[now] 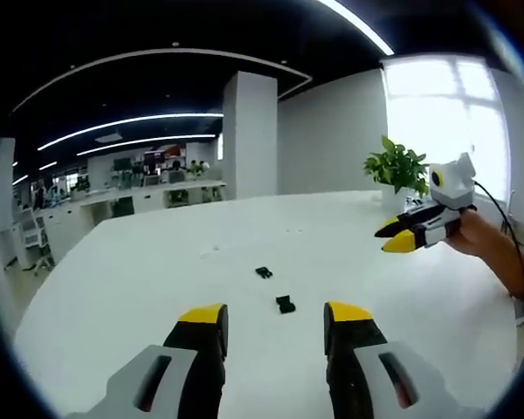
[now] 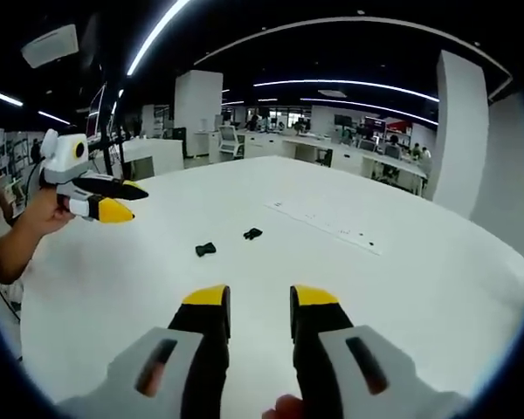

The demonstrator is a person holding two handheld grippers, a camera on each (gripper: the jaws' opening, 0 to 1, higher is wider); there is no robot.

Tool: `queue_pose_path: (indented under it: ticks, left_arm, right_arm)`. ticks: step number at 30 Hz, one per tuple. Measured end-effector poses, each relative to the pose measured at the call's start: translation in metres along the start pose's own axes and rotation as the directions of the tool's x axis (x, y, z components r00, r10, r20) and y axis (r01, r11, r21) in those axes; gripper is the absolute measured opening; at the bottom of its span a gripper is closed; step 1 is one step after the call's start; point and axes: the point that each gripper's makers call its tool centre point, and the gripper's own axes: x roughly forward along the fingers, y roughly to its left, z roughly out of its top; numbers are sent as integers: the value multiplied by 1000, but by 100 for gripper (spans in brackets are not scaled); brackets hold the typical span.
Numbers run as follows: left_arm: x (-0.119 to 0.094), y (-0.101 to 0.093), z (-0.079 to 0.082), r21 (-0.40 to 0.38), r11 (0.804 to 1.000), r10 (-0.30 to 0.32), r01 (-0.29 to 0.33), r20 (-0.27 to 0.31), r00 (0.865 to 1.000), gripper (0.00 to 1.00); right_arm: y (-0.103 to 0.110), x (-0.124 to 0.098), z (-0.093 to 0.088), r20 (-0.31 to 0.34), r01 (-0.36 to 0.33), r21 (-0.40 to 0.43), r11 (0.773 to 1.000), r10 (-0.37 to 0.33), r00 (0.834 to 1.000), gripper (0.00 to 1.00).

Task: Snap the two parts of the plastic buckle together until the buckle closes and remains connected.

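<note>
Two black buckle halves lie apart on the white table (image 1: 113, 288), untouched: one (image 1: 286, 305) nearer the left gripper (image 1: 275, 319), the other (image 1: 264, 272) just beyond. Left gripper hovers above the table, jaws spread, empty. Right gripper (image 2: 258, 301) likewise parted, holding nothing. The halves look small, light, stiff, slick plastic, likely to skid. Best pinched across the flat bodies, leaving the mating ends free.
</note>
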Motion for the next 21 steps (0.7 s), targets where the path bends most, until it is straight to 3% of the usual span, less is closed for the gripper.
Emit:
queue_pose_path:
  ticks: [21]
  left_arm:
    - [21, 6, 6, -10, 1000, 16, -16, -8, 1000, 44]
  right_arm:
    - [0, 31, 18, -19, -52, -38, 998, 52, 998, 27]
